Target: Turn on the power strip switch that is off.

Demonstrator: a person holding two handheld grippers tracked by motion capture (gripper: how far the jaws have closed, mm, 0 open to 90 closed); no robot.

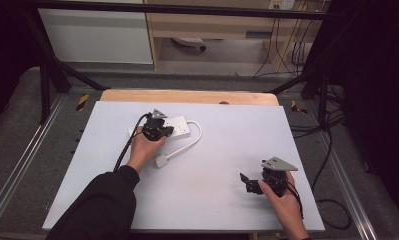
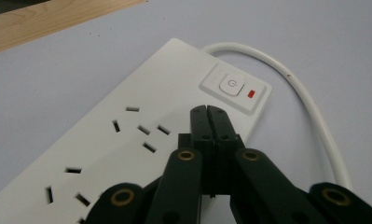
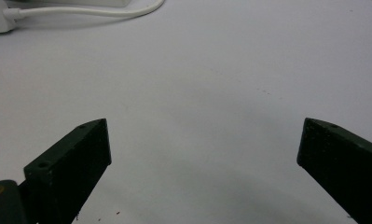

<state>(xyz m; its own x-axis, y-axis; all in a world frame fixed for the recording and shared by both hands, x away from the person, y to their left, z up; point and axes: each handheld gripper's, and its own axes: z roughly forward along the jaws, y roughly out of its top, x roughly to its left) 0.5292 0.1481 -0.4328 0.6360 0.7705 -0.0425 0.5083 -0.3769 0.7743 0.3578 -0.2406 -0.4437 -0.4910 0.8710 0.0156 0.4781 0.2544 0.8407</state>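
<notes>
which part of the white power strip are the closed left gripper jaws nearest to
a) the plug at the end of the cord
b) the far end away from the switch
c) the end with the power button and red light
c: in the left gripper view the shut left gripper tips sit just short of the power button and red light on the power strip.

left tool (image 2: 207, 114): black, brass pivots | right tool (image 3: 200, 149): black | sleeve (image 1: 104, 200): black

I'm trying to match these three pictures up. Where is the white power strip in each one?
High view: the power strip lies left of centre on the table, under the left gripper.
Left gripper view: it runs across the middle, from the lower left to its switch at the upper right.
Right gripper view: a sliver at the top left edge.
Shared landmark: its white cord.
</notes>
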